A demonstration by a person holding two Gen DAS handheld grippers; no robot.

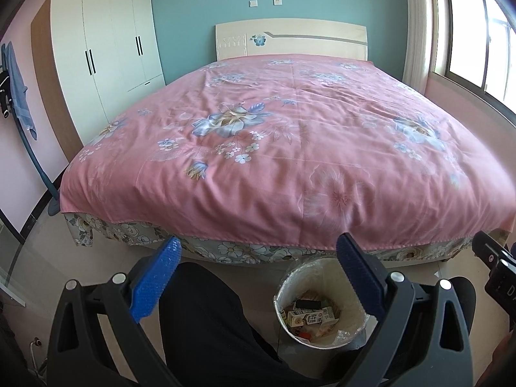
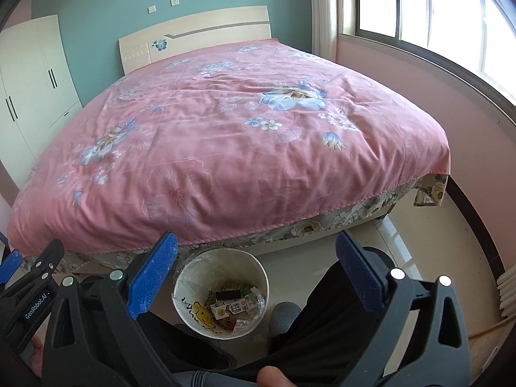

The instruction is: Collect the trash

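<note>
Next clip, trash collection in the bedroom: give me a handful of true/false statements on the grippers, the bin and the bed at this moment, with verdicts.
1. Both grippers are open and hold nothing. True: the left gripper and right gripper have their jaws wide apart, with nothing between them.
2. The bin is empty. False: it holds cartons and other scraps.
3. The bin stands on the floor at the foot of the bed. True.
4. Trash lies on the bedspread. False: no trash shows on the pink bedspread in either view.
5. The bin has a plastic liner. True: clear film shows along its rim.
</note>
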